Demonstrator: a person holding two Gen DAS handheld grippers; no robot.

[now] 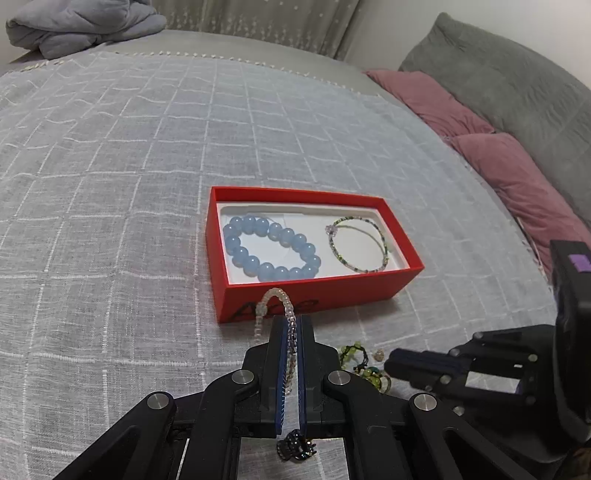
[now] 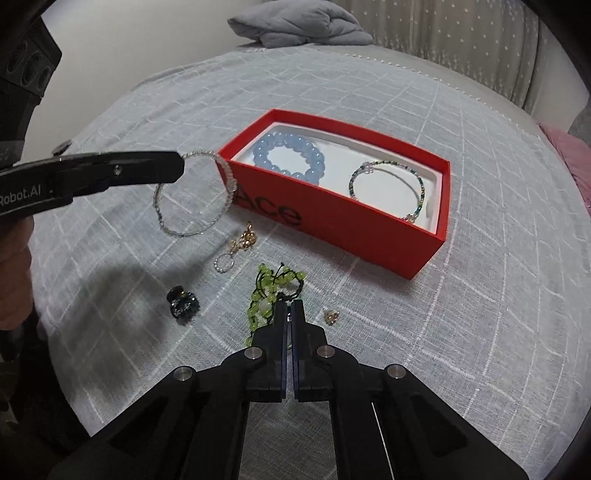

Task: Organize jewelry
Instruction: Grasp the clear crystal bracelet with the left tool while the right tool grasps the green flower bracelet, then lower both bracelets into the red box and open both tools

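Observation:
A red box (image 1: 325, 295) (image 2: 343, 225) with a white lining holds a blue bead bracelet (image 1: 271, 248) (image 2: 290, 155) and a thin green bead bracelet (image 1: 358, 243) (image 2: 388, 188). My left gripper (image 1: 293, 325) (image 2: 181, 162) is shut on a clear bead bracelet (image 1: 275, 301) (image 2: 192, 195), which hangs just left of the box's near wall. My right gripper (image 2: 290, 308) (image 1: 391, 363) is shut, its tips at a green bead bracelet (image 2: 267, 291) (image 1: 354, 360) lying on the bed; whether it grips the bracelet is unclear.
On the grey checked bedspread lie a gold and pearl piece (image 2: 238, 249), a dark hair clip (image 2: 183, 304) (image 1: 295, 448) and a small gold charm (image 2: 331, 316). Pink pillows (image 1: 517, 173) and a grey cushion (image 1: 517, 85) lie on the right. A folded grey blanket (image 1: 81, 26) lies at the far side.

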